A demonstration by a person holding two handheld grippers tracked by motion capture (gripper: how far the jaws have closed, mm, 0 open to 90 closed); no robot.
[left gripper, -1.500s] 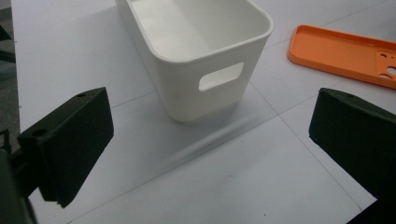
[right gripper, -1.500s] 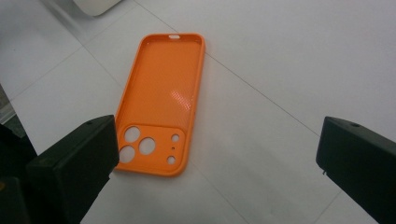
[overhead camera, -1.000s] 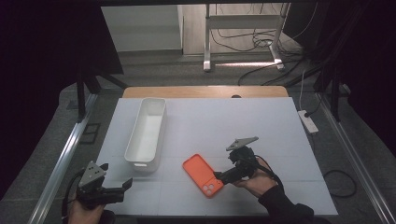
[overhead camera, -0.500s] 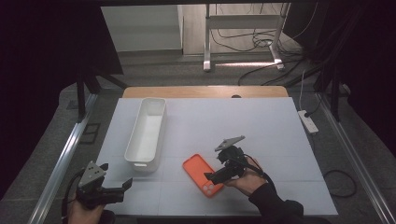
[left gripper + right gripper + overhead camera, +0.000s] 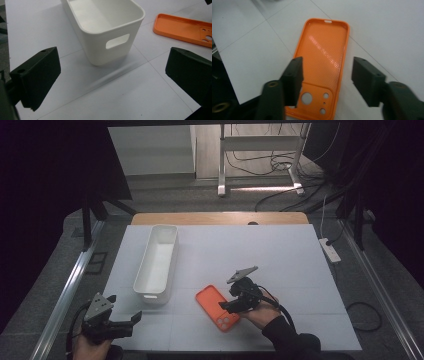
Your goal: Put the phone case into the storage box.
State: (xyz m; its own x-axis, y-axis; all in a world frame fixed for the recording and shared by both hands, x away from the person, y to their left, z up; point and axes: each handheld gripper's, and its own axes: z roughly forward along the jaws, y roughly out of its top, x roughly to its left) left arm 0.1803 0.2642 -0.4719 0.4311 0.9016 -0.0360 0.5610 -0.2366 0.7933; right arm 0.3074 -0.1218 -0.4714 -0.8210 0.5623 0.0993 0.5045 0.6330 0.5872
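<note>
So there's one orange phone case [image 5: 217, 308] lying open side up on the white table [image 5: 280, 255], toward the near edge, camera cutouts at the end closest to the person. The right tongs [image 5: 226, 306] are down over that camera end, and the jaws have just been closing in with the case between them; in the right gripper view one jaw sits over the case's long edge and the other stands just off the opposite edge, so they look partly apart, not clamped on it yet. One white bin [image 5: 157, 262] sits just to the left of the case, long and narrow, empty as far as I can see, with a handle slot in the near end wall; it's apart from the case and nothing lies between the two. The left tongs [image 5: 131, 319] hang at the near left corner of the table, jaws wide apart with nothing in them, pointed toward the bin. A white power strip [image 5: 331, 250] lies at the table's far right edge. No brand or writing I can read anywhere.
</note>
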